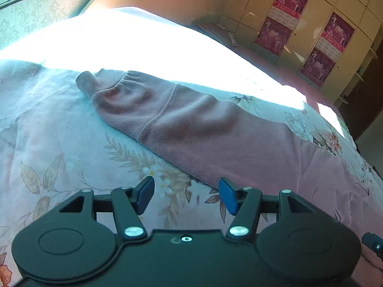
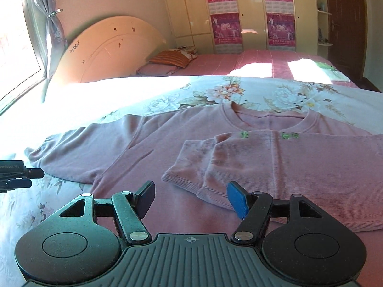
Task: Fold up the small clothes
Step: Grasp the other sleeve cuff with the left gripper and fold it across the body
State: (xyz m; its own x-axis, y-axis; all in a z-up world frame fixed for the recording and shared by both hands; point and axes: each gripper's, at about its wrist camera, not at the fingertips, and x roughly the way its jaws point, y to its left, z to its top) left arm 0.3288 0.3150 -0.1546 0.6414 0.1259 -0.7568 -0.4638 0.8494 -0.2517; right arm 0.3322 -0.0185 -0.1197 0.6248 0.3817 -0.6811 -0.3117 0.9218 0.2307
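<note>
A small pink long-sleeved shirt (image 2: 167,148) lies flat on the floral bedsheet (image 2: 263,93). One sleeve (image 2: 275,167) is folded across its chest, cuff pointing left. The other sleeve (image 2: 79,153) stretches out to the left. In the left wrist view this stretched sleeve (image 1: 191,124) runs from its cuff (image 1: 88,81) to the body at the right. My left gripper (image 1: 186,195) is open and empty, just above the sheet before the sleeve's near edge. My right gripper (image 2: 190,198) is open and empty over the shirt's lower body, beside the folded cuff.
A cream headboard (image 2: 107,50) and striped pillows (image 2: 172,59) are at the bed's far end. A pink bedcover (image 2: 239,62) lies behind the floral sheet. A wardrobe with red posters (image 2: 225,12) lines the wall. Strong sunlight washes out the sheet at the left (image 2: 95,95). The left gripper's tip (image 2: 21,177) shows at the left edge.
</note>
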